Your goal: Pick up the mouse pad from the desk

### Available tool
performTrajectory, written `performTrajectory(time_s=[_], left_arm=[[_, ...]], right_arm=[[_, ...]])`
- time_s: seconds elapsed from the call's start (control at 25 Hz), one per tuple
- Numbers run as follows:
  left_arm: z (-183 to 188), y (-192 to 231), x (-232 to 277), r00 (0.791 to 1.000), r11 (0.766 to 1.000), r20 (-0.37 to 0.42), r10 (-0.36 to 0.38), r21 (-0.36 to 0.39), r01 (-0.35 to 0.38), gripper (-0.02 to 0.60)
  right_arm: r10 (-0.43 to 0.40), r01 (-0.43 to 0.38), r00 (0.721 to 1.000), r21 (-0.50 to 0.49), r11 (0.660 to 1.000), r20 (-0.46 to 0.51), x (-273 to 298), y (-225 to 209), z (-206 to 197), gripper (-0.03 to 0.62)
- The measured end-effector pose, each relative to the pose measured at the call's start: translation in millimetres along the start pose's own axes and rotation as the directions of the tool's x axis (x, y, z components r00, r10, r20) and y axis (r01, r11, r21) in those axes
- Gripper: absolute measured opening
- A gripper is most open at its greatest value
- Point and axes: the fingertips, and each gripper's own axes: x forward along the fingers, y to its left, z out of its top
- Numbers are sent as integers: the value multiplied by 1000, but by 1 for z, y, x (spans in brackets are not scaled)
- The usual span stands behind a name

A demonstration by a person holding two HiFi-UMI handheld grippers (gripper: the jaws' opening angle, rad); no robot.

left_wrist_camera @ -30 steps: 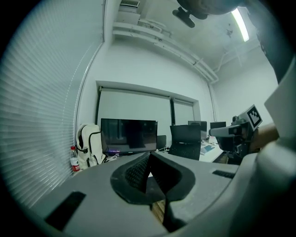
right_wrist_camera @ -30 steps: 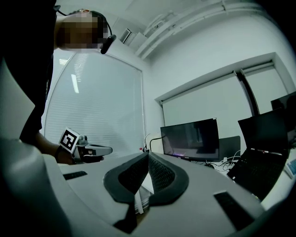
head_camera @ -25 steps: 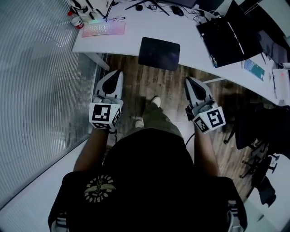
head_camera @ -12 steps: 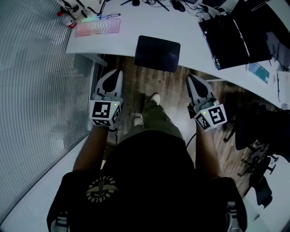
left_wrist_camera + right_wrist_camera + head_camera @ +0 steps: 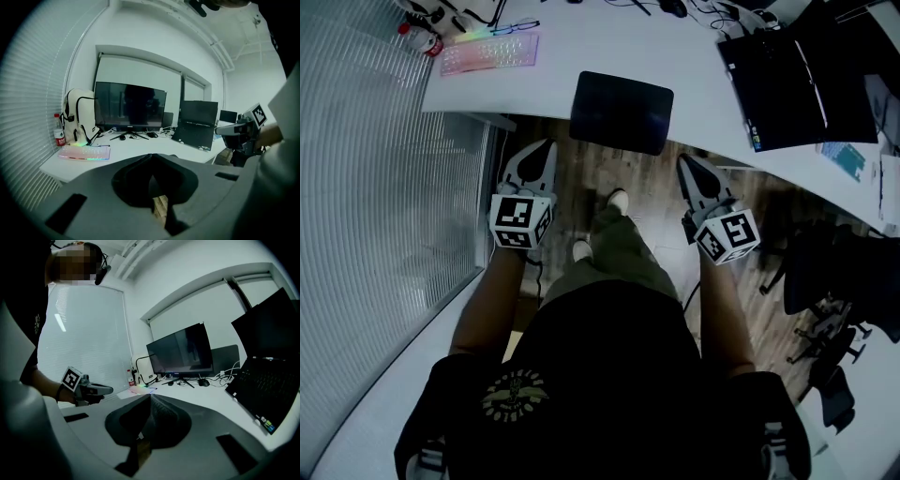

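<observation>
With left tongs [image 5: 544, 148] and right tongs [image 5: 682, 161] both pinched together and empty, the mouse pad [image 5: 622, 112], lying flat at twelve o'clock on the surface's [image 5: 572, 42] near edge, could get shoved away or knocked off if they arrive unopened.

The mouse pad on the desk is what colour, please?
The mouse pad is black, seen best in the head view.

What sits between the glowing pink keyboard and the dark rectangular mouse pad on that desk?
Nothing: in the head view only bare white desk separates the pink keyboard and the dark mouse pad.
</observation>
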Motion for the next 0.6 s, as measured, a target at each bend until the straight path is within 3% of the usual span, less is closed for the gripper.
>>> performTrajectory(time_s=[0.24, 0.52, 0.6], left_arm=[[-43, 13, 41, 994, 998, -107, -13, -62, 6, 9], [-100, 16, 88, 970, 990, -226, -85, -129, 57, 14], [-116, 16, 100, 959, 986, -261, -110, -153, 72, 72]], right_arm=[[2, 5, 994, 55, 998, -110, 25, -32, -51, 2], [11, 21, 970, 130, 991, -241, 51, -65, -119, 2], [16, 28, 961, 156, 987, -277, 58, -73, -139, 3]])
